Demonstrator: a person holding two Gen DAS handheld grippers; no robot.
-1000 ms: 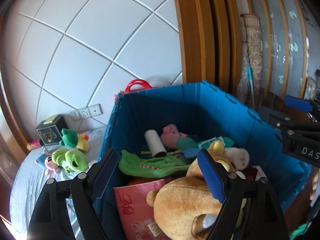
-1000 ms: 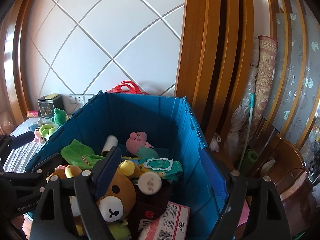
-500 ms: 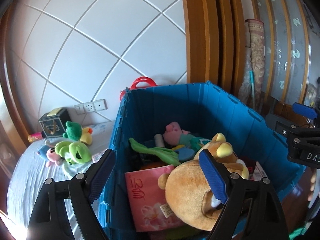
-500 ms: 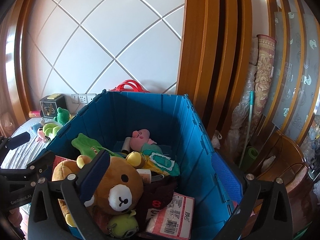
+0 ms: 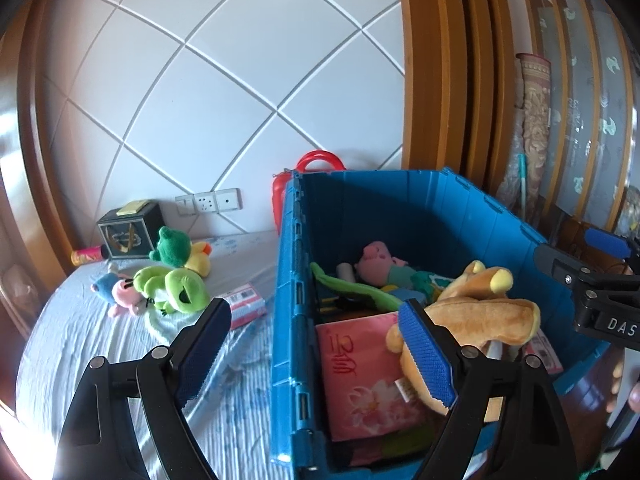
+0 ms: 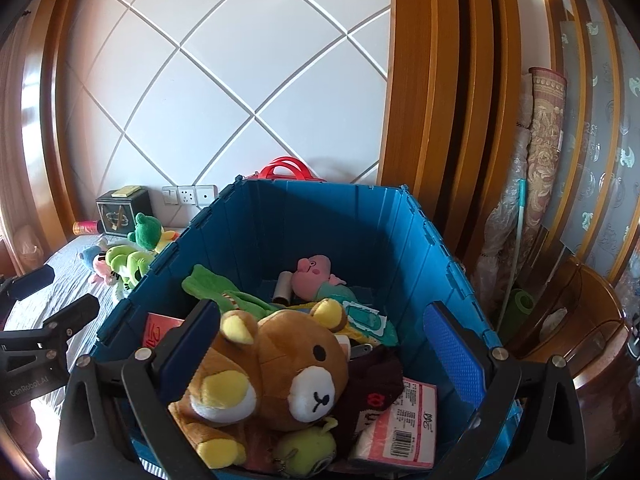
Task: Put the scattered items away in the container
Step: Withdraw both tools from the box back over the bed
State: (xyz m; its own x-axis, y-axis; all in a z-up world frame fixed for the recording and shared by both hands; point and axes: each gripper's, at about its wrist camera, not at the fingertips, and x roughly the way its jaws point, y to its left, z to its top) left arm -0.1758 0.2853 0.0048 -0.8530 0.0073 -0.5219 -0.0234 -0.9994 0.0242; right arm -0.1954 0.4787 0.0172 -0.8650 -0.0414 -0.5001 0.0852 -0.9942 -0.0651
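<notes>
A blue crate (image 5: pixel 286 320) (image 6: pixel 436 248) stands beside the bed and holds a brown bear plush (image 6: pixel 288 368) (image 5: pixel 480 304), a pink pig toy (image 6: pixel 314 270), a green cloth, a pink book (image 5: pixel 360 376) and packets. My right gripper (image 6: pixel 322 346) is open above the crate's near end; the bear lies loose in the crate between its wide jaws. My left gripper (image 5: pixel 316 350) is open and empty, and straddles the crate's left wall. On the bed lie a green frog plush (image 5: pixel 172 284) (image 6: pixel 124 260), a green and yellow plush (image 5: pixel 178 246), a small pink and blue plush (image 5: pixel 120 294) and a pink packet (image 5: pixel 246 306).
A black box (image 5: pixel 128 232) and a red can (image 5: pixel 86 256) sit at the head of the bed by the wall sockets. Red handles (image 5: pixel 320 160) show behind the crate. Wooden panels, a rolled carpet (image 6: pixel 544 152) and a wooden cabinet (image 6: pixel 592 320) stand to the right.
The right jaws widened and let go of the bear, which now rests in the crate. Both grippers drew back from the crate, and the left one slid left over the crate wall.
</notes>
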